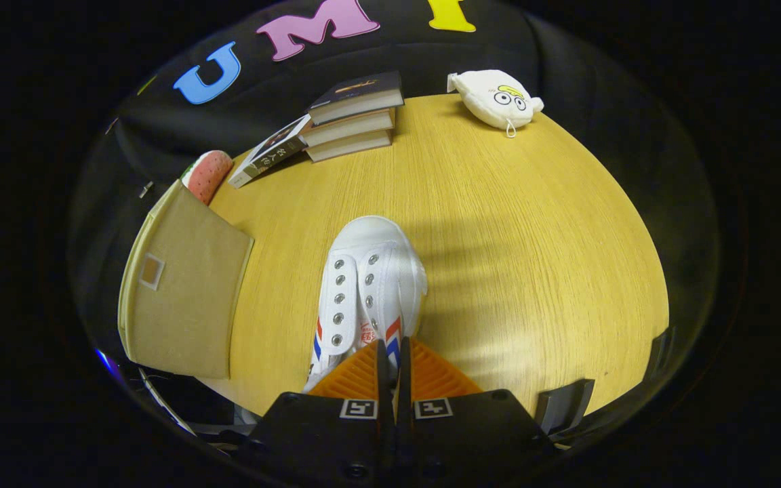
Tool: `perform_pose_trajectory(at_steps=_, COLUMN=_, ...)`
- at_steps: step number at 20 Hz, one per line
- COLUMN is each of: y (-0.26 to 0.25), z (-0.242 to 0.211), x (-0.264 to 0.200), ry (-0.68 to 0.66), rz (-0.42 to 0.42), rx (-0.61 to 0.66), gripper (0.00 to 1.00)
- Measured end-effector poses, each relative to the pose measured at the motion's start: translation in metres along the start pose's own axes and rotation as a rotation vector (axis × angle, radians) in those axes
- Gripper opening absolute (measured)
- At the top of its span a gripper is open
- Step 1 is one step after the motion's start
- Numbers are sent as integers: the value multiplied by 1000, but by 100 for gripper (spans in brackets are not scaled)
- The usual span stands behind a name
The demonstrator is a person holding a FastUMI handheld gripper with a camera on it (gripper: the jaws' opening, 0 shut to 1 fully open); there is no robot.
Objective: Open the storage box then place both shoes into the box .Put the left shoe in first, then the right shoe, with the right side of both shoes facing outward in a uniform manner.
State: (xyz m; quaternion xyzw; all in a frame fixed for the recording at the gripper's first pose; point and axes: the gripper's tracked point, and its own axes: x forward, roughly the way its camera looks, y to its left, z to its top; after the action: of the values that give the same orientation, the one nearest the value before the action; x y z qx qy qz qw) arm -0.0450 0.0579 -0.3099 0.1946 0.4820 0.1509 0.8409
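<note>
A white canvas shoe (370,285) with metal eyelets and red and blue side stripes points its toe away from me, over the round wooden table (533,257). My gripper (394,362) is shut on the shoe's rear collar, with the striped side wall pinched between the two fingers. The shoe casts a shadow on the table to its right. A tan fabric storage box (184,298) with a small label window sits left of the shoe at the table's edge. Its broad flat face is turned up toward me, and I cannot tell whether it is open.
A stack of books (356,115) stands at the far side, with another book (270,152) leaning against it. A white plush pouch with cartoon eyes (497,98) lies at the far right. A pink spotted cushion (209,175) is behind the box. Bare wood lies right of the shoe.
</note>
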Motion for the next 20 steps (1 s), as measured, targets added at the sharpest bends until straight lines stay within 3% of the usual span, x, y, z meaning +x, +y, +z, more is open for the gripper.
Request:
perform_pose_trajectory(at_steps=9, y=57, z=54, x=-60, ry=-122, rz=94, rx=28, gripper=5)
perform_pose_trajectory(at_steps=15, y=159, z=95, x=-102, ry=-166, rz=225, rx=28, gripper=5)
perform_pose_trajectory(at_steps=20, y=239, z=90, x=-98, ry=-98, rz=255, rx=13, gripper=5)
